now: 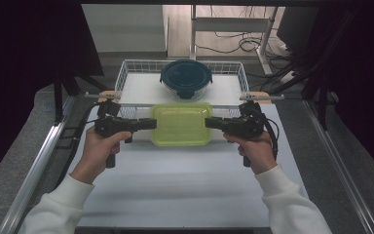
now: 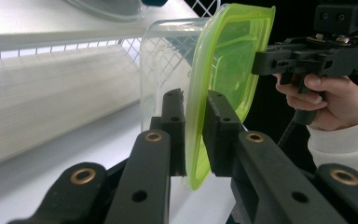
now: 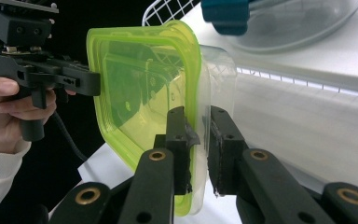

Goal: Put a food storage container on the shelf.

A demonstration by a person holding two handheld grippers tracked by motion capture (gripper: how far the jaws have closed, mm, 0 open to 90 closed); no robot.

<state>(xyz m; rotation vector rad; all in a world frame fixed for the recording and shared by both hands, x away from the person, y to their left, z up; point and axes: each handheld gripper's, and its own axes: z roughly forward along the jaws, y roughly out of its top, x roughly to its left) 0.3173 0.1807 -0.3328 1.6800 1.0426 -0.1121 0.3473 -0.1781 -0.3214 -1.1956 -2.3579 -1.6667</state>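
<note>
A clear rectangular container with a lime-green lid (image 1: 181, 124) hangs just in front of the wire basket, held level between both grippers. My left gripper (image 1: 152, 123) is shut on the lid's left rim, and my right gripper (image 1: 208, 122) is shut on the right rim. In the left gripper view the jaws (image 2: 194, 100) pinch the green lid edge (image 2: 228, 60), with the clear body (image 2: 168, 60) behind it. The right gripper view has the jaws (image 3: 196, 116) clamped on the rim of the green lid (image 3: 140, 93), and the other hand is at the far side.
A white wire basket (image 1: 126, 68) stands at the back of the white table (image 1: 175, 180), holding a round glass container with a dark blue lid (image 1: 186, 78). Metal rails run along both table sides. A desk frame and cables lie beyond.
</note>
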